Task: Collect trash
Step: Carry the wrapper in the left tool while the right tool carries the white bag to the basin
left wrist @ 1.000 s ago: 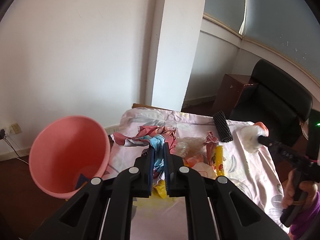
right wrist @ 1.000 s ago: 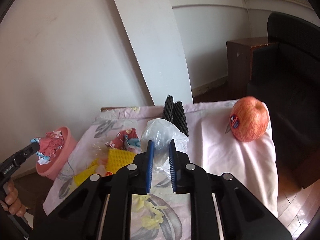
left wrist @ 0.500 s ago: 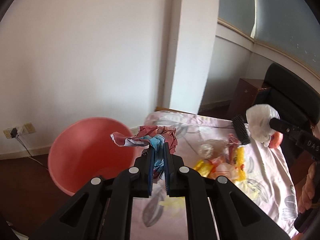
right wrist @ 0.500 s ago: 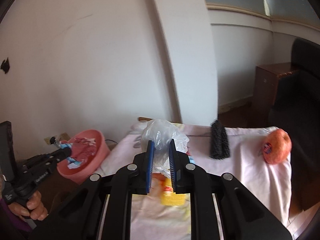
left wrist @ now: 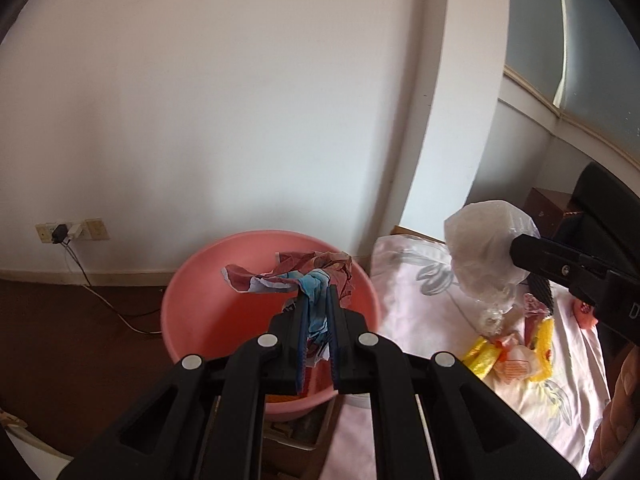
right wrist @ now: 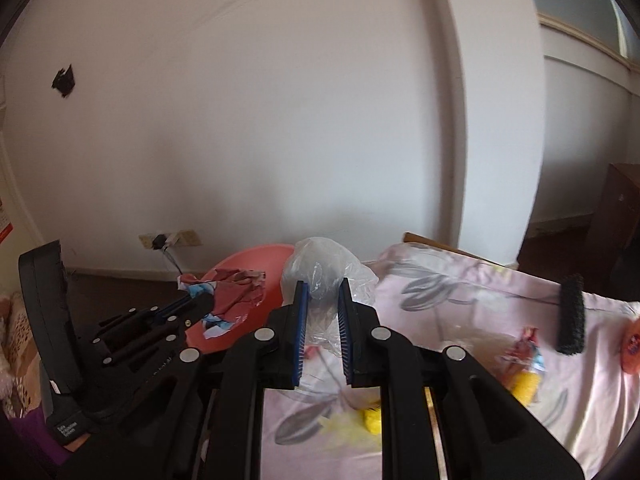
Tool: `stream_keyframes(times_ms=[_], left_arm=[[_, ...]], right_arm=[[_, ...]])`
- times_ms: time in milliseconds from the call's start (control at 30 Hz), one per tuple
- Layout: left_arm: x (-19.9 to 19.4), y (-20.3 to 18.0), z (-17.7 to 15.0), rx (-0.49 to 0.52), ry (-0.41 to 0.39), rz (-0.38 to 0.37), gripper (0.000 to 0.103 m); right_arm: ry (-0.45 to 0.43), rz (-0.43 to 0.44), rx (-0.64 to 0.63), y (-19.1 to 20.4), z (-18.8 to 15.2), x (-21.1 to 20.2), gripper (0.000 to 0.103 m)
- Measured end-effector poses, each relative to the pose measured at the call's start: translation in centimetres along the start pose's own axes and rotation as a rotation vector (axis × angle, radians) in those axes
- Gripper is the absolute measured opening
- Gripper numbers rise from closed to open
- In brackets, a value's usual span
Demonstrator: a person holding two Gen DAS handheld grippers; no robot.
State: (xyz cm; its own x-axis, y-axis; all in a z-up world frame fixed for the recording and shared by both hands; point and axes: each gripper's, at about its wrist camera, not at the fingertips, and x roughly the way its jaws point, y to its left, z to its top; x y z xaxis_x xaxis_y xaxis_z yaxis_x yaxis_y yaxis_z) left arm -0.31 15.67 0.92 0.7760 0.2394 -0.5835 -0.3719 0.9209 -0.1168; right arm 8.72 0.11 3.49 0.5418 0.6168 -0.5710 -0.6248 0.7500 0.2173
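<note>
A pink bin stands on the floor left of the table. My left gripper is shut on a crumpled red and blue wrapper and holds it over the bin's mouth. My right gripper is shut on a clear plastic bag, lifted above the table's left end near the bin. The left wrist view shows that bag at the right, clamped in the black right gripper. Yellow and orange wrappers lie on the pink flowered cloth.
A black roller brush and a red apple lie at the table's right side. A wall socket with a cable sits low on the white wall. A dark chair and a brown cabinet stand beyond the table.
Both grippers swung left toward the bin. The wrapper went from over the table to over the bin's mouth, and the plastic bag rose off the table and travelled left.
</note>
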Motion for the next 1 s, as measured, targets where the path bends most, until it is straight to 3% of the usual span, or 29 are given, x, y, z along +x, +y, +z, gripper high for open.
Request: stream_keyframes(times_ms=[467,1000], left_arm=[[2.4,7.2,-1.5,-0.077,0.065,0.055,0.008],[4.3,7.4,-2.5,-0.076,0.121,0.058,0.008]], right_arm=[[0.131,0.076,0.005,4.5,-0.3,7.8,0.015],[0.241,0.084,0.039,4.9,-3.1,12.4,0.015]])
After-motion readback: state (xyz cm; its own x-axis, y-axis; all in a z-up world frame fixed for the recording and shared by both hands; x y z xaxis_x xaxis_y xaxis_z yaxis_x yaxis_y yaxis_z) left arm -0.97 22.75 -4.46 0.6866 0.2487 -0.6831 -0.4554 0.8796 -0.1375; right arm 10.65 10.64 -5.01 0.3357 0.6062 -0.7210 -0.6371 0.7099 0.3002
